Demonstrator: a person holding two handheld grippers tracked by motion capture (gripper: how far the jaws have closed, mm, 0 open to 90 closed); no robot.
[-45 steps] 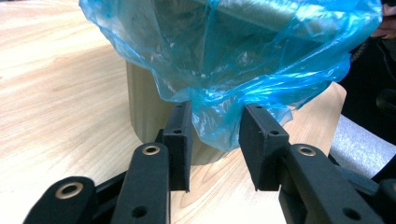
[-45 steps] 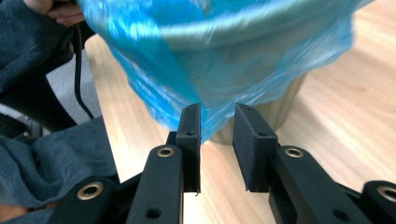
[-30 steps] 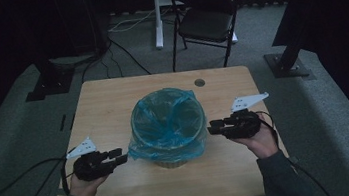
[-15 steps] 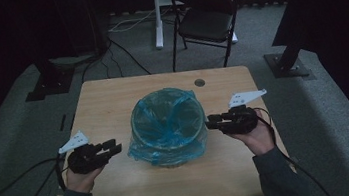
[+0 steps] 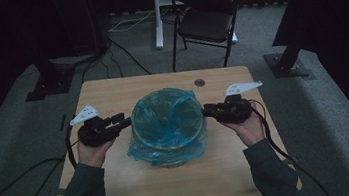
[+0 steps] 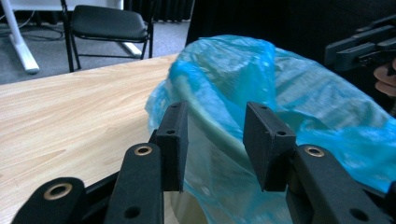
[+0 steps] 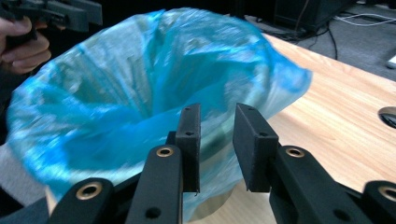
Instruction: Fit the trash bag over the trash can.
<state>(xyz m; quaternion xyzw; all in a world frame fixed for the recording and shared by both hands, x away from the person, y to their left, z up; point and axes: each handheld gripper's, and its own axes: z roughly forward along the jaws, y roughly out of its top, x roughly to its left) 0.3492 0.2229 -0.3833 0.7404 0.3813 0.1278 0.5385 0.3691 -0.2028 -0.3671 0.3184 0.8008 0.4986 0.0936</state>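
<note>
A round bin [image 5: 169, 129] lined with a blue bag [image 5: 168, 141] stands at the middle of the worktop [image 5: 111, 93], its mouth facing straight up. The bag's top is folded out over the rim and hangs loose down the sides.

The left tool [image 5: 124, 122] sits just off the bin's left side and the right tool [image 5: 206, 110] just off its right side, both pointing inward at rim height. The bin lies directly between them, about equally near to each.

Left tool: jaws parted, nothing gripped; in the left gripper view [image 6: 212, 142] the bag's folded edge and the rim lie just beyond the gap. Right tool: its jaws have just been closing, with a clear gap left in the right gripper view [image 7: 215, 149]. The film bulges just ahead of the pads. The picture is blurred there, so I cannot be sure whether any film has entered the gap; I read it as unclenched, nothing pinched.

Judgement: the next move turns on each tool going straight inward to meet the bag edge at the rim.

A small round hole [image 5: 200, 82] lies near the worktop's far edge, well clear. A black chair [image 5: 206, 21] stands on the floor beyond. Nothing blocks either approach.
</note>
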